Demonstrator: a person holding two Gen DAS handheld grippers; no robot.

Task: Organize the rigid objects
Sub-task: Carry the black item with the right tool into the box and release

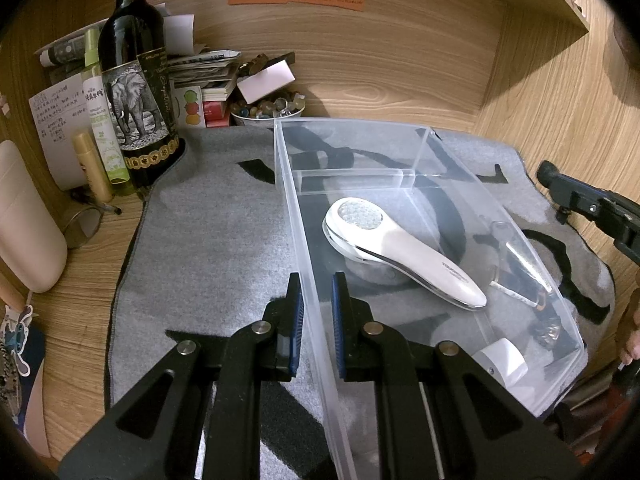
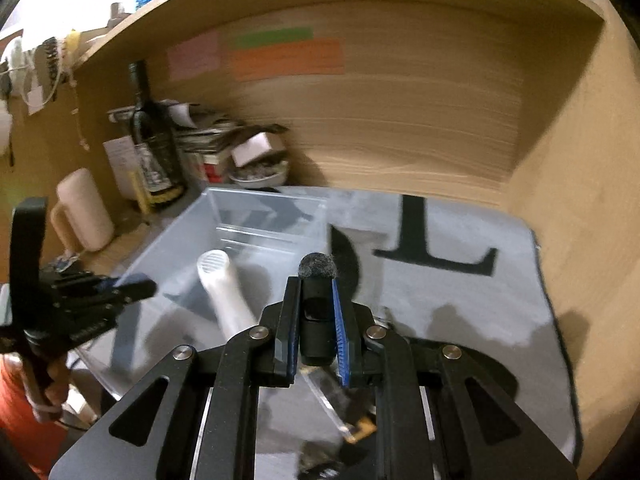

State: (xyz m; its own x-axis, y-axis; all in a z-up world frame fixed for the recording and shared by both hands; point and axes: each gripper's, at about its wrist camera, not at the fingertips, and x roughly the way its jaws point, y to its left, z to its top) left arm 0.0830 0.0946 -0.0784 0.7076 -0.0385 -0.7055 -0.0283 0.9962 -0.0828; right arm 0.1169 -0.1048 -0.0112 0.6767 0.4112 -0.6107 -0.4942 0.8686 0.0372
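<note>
A clear plastic bin (image 1: 416, 148) stands on a grey mat; it also shows in the right wrist view (image 2: 264, 208). Inside it lie a white handheld device (image 1: 400, 252), a razor (image 1: 524, 268) and a small white cylinder (image 1: 504, 360). My left gripper (image 1: 317, 308) straddles the bin's left wall, its jaws close on either side of the wall. My right gripper (image 2: 316, 312) is shut on a black microphone with a grey foam head (image 2: 317, 268), held above the mat right of the bin. The white device (image 2: 224, 292) shows blurred in the right wrist view.
A wine bottle (image 1: 136, 80), spray bottle (image 1: 100, 112), a tube, papers, a bowl of stones (image 1: 268, 108) and a beige jug (image 1: 28, 220) crowd the desk's left back corner. Wooden walls close the back and right. Small items lie under my right gripper (image 2: 344, 408).
</note>
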